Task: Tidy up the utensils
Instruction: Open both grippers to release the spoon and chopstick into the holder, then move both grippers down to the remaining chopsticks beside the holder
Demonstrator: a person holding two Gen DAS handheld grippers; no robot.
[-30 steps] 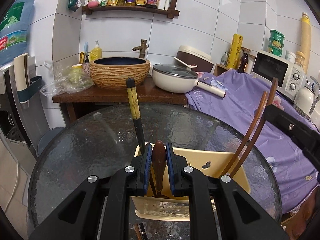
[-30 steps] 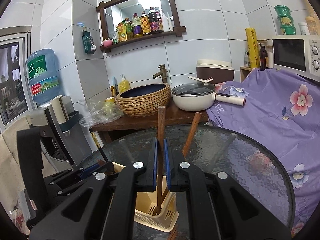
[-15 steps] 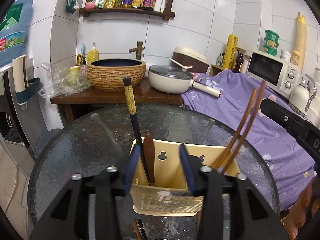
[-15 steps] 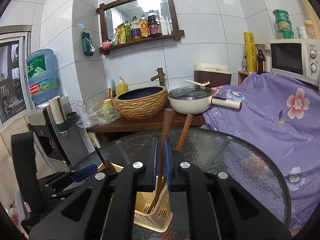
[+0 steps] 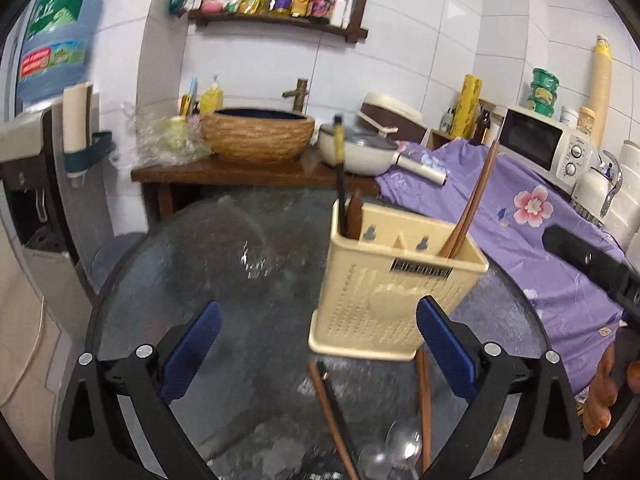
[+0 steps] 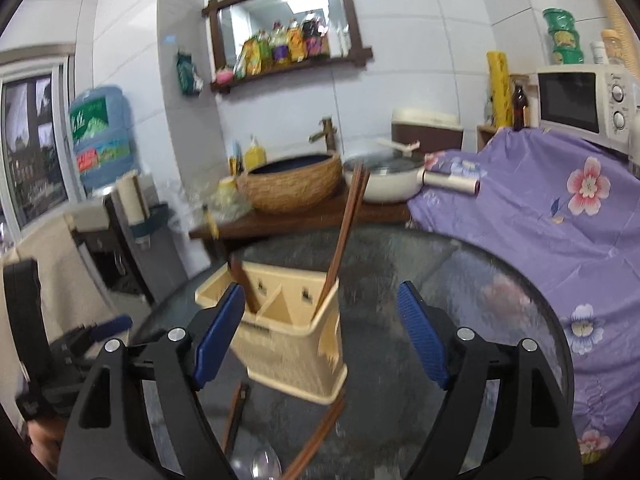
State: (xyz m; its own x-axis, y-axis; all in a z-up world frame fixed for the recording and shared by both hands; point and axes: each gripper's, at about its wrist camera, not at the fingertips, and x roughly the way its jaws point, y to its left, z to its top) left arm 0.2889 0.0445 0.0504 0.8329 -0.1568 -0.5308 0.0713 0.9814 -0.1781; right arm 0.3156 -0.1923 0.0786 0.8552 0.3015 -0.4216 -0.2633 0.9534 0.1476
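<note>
Left gripper (image 5: 318,340): jaws spread wide, just been opening, nothing between the blue pads (image 5: 192,350), nothing touched; glass table (image 5: 208,264) beneath.

Cream utensil caddy (image 5: 384,300) at 1 o'clock from the left gripper, standing upright on the glass, close ahead of the right-hand pad but apart from it; in its left compartment a black-and-yellow handled utensil (image 5: 339,168) and a dark wooden handle (image 5: 354,214), both near upright; in its right compartment brown chopsticks (image 5: 472,204) leaning toward 1 o'clock.

Loose on the glass at 6 o'clock from the caddy: more chopsticks (image 5: 332,416) and clear spoons (image 5: 400,448), lying flat, between the left gripper's fingers in view, not gripped.

Right gripper (image 6: 320,334): jaws also wide, just been opening, nothing clamped; caddy (image 6: 288,340) at 11 o'clock, its left part hidden behind the left pad, contact not clear; chopsticks (image 6: 346,232) standing in the near corner compartment, tilted toward 1 o'clock, free of both pads; loose chopsticks (image 6: 316,436) at 6 o'clock on the glass.
</note>
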